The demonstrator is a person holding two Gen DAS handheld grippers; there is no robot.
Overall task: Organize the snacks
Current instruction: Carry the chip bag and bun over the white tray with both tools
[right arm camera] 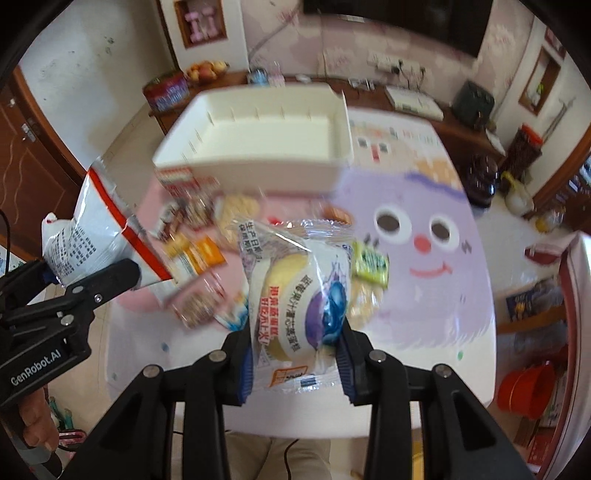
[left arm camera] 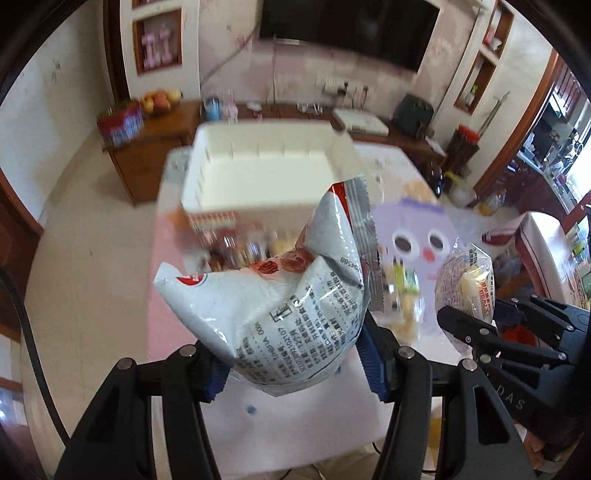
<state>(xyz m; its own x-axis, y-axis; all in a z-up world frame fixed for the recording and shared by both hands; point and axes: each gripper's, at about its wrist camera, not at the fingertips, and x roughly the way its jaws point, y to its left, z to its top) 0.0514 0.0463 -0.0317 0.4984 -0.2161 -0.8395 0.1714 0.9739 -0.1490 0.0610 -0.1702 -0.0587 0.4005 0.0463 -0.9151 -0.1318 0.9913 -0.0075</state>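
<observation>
silver snack bag (left arm camera: 280, 314) in left hand-held gripper (left arm camera: 291, 365); cake packet (right arm camera: 295, 314) in right hand-held gripper (right arm camera: 295, 365)

Left claw (left arm camera: 291, 373) grips a crumpled silver-white snack bag (left arm camera: 280, 306) — blue pads pressed on both sides. Beyond the bag: white bin (left arm camera: 258, 173), blurred, on the counter (left arm camera: 177, 325). Right of the bag — right claw (left arm camera: 476, 328) carrying a clear-wrapped pastry (left arm camera: 467, 280).

Setting: we are in a home living room.
Wall, 12 o'clock: we see a mounted television (left arm camera: 347, 29).
Sideboard (left arm camera: 155, 147), 10 o'clock: we note a fruit bowl (left arm camera: 159, 99).
Table (right arm camera: 424, 258), centre: we find a cartoon-face cover.
Floor, 4 o'clock: we see a red bucket (right arm camera: 524, 387).
</observation>
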